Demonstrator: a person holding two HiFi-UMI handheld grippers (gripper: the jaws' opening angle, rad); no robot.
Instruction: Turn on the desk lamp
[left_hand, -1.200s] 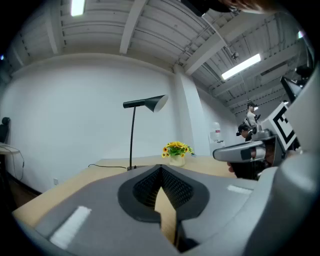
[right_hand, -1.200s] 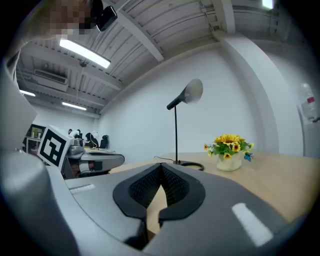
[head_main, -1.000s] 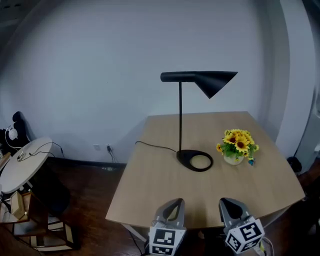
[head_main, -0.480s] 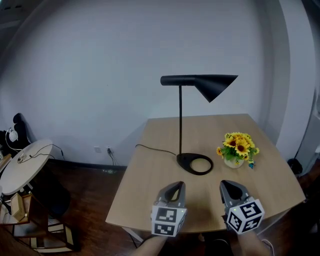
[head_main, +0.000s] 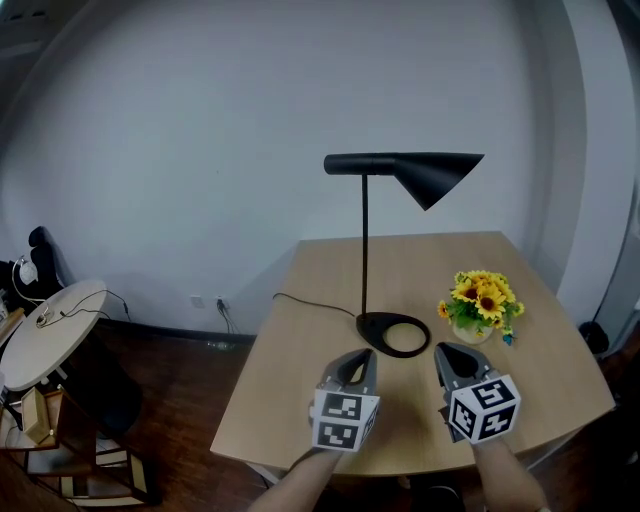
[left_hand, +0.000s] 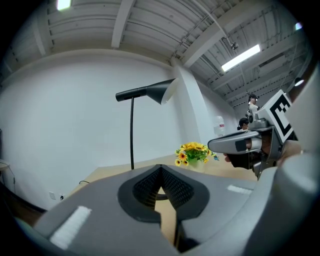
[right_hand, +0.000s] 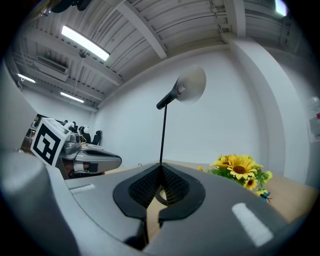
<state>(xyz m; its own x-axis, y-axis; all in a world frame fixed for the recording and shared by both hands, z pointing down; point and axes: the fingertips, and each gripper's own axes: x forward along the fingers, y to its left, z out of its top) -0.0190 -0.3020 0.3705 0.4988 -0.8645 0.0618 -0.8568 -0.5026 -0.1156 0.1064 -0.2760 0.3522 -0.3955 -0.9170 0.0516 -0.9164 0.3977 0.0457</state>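
table: beneath desk lamp, seemingly unlit | sunflower pot: right of lamp base | left hand-held gripper, right hand-held gripper: jaws pressed together, empty, now nearer lamp base than a second ago | approach likely under way, lamp not yet touched

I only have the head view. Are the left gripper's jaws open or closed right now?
Observer: Closed. The left gripper view shows the left gripper with its jaws together and nothing between them.
Operator: And the right one?
Observer: The right gripper is closed and empty too, seen in its own view.
Operator: What is it aimed at?
Observer: Its view shows the stem of the desk lamp rising just beyond its tips, with the sunflowers off to the right.
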